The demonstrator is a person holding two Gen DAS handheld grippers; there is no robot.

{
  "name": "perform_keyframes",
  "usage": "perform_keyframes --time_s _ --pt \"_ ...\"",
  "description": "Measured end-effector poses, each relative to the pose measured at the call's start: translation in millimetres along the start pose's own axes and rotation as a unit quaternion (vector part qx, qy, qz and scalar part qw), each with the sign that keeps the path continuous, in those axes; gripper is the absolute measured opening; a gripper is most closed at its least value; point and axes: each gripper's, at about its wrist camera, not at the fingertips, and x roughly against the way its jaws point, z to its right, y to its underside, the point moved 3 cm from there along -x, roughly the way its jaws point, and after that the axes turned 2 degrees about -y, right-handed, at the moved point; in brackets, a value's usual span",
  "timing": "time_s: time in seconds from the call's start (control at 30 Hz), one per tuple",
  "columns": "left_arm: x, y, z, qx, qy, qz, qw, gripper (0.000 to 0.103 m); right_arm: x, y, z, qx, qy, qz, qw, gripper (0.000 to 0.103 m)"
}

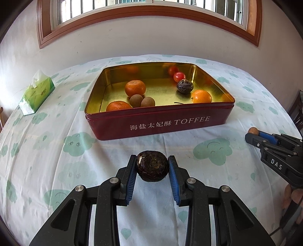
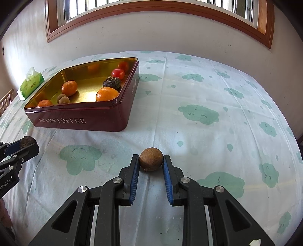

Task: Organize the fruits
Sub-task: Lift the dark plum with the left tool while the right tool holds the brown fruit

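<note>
My left gripper [image 1: 152,166] is shut on a dark wrinkled fruit [image 1: 152,168], in front of the red toffee tin [image 1: 161,124]. My right gripper [image 2: 151,160] is shut on a small brown round fruit [image 2: 151,159], to the right of the tin [image 2: 75,121]. The tin holds three oranges [image 1: 135,88], two small brown fruits [image 1: 136,100], another dark wrinkled fruit [image 1: 185,86] and a red tomato [image 1: 179,76]. The right gripper shows at the right edge of the left wrist view [image 1: 252,135]; the left gripper shows at the left edge of the right wrist view [image 2: 28,145].
A green tissue pack [image 1: 36,94] lies left of the tin. The table carries a white cloth with green cloud prints [image 2: 198,113]. A wall with a wood-framed window [image 1: 147,13] stands behind the table.
</note>
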Motion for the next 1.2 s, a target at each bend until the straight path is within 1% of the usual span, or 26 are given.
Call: perform_keyframes --time_s 0.2,0.43,0.73,0.93,1.2 --pt "3 0 -11 0.018 0.005 0.0 0.9998 0.034 3 0 1 0.0 -0.004 0.007 1.0 0.023" --pt "3 1 -18 0.032 0.007 0.0 0.9995 0.034 6 3 0 -0.003 -0.006 0.0 1.0 0.023" --pt "5 -1 -21 0.037 0.008 0.002 0.9993 0.034 13 4 -4 -0.002 -0.007 0.001 1.0 0.023" --pt "7 -2 -24 0.046 -0.001 0.004 0.9989 0.034 19 2 -10 0.005 -0.014 0.004 1.0 0.023" --pt "14 -6 -28 0.052 -0.002 0.014 0.9986 0.034 31 -8 -20 0.014 -0.018 0.013 1.0 0.023"
